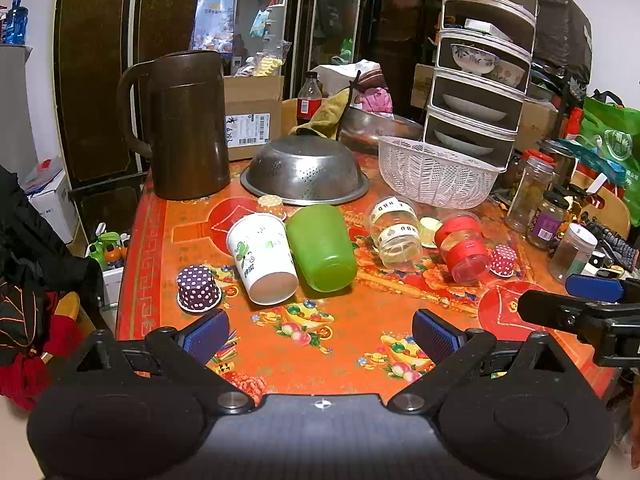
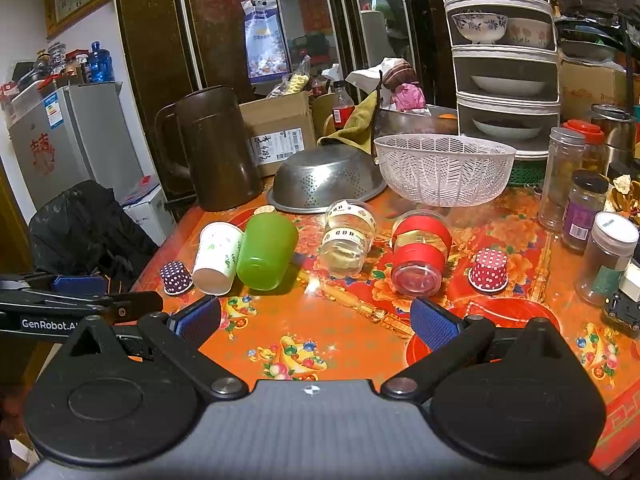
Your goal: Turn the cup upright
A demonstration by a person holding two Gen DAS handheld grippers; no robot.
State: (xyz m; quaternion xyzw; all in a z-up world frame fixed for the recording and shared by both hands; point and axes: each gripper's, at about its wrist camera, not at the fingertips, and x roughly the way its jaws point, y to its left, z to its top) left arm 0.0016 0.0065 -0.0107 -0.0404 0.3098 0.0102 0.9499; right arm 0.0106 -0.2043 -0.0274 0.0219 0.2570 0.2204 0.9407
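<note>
Green cup (image 1: 322,248) lies on its side just right of the paper cup (image 1: 262,258), so both hand-held grippers, left (image 1: 320,334) and right (image 2: 314,318), hover wide, empty, short of it.

Glossy green plastic cup (image 1: 322,248), matt white paper cup (image 1: 262,258), perforated dull metal colander (image 1: 304,170).

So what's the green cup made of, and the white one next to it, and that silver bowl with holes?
The green cup looks like plastic: smooth, slightly see-through, with a soft shine. The white cup seems to be paper: matte, thin-walled, with a printed green picture. The upside-down bowl looks like steel: grey, shiny, mirror-like, with punched holes.
</note>
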